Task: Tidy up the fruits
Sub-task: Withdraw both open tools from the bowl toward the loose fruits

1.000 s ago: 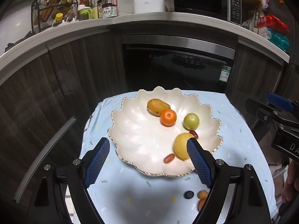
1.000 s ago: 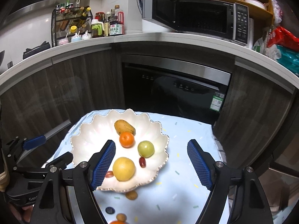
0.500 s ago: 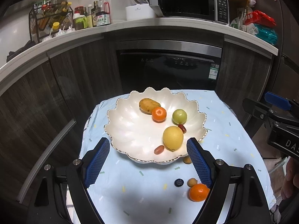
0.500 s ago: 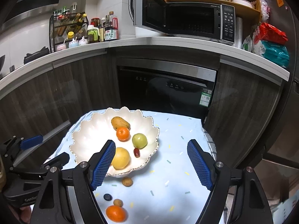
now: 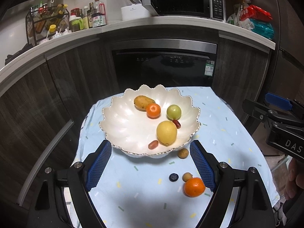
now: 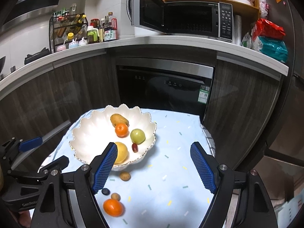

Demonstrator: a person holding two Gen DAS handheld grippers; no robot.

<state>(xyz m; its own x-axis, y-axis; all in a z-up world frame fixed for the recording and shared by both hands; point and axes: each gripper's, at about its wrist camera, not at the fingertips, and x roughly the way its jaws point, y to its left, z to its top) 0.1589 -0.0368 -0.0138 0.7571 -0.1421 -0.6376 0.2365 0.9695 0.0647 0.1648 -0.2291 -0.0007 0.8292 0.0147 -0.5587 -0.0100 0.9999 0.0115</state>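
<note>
A white scalloped bowl sits on the light blue tablecloth. In it lie a mango, a tangerine, a green fruit, a lemon and two red dates. On the cloth in front of the bowl lie a second tangerine, two small brown longans and a dark blueberry. My left gripper is open and empty, short of the bowl. My right gripper is open and empty over bare cloth right of the bowl.
The small table stands before dark wood cabinets and a black built-in appliance. A white counter above carries bottles, a rack and a microwave with its door open. The table's right edge drops off near the right gripper.
Both grippers have drawn back from the bowl, which now looks smaller and farther. The loose tangerine, longans and blueberry on the cloth have come fully into view. Jaws unchanged.
</note>
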